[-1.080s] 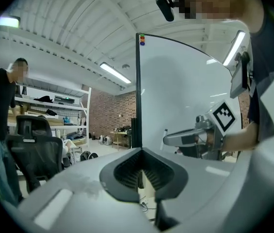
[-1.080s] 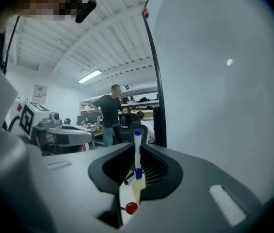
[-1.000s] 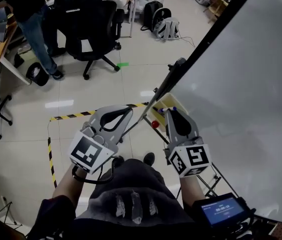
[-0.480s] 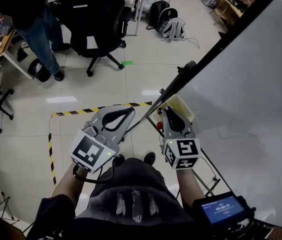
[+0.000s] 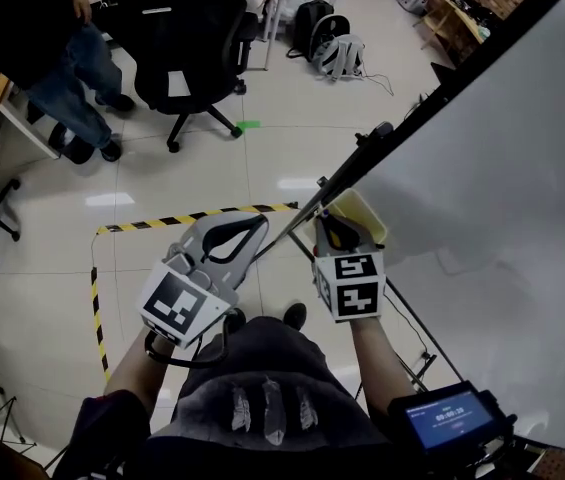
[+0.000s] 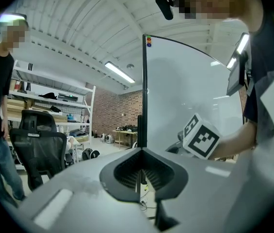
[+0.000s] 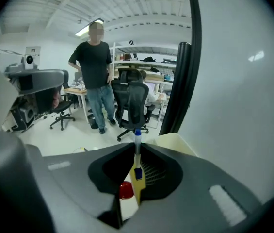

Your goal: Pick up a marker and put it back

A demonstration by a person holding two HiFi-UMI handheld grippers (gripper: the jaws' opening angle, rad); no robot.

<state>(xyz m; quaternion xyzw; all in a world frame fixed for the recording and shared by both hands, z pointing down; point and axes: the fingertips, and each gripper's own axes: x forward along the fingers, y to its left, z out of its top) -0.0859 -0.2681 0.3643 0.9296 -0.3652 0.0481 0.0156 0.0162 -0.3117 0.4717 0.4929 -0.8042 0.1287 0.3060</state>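
While poised over 1 yellow tray (image 5: 367, 215), right gripper (image 7: 137, 145) nearly closed, apparently clamping 1 blue-capped marker (image 7: 137, 135) between its 2 jaws, 1 red cap (image 7: 126, 189) close by; left gripper (image 6: 142, 149) with 2 jaws together, holding nothing.

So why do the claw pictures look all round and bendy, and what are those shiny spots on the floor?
Left gripper view: a very wide lens bends the whiteboard edge and darkens the picture's corners. Right gripper view: same kind of lens, so the black frame bows like a banana. Head view: the shiny spots are most likely ceiling lights mirrored in the glossy floor.
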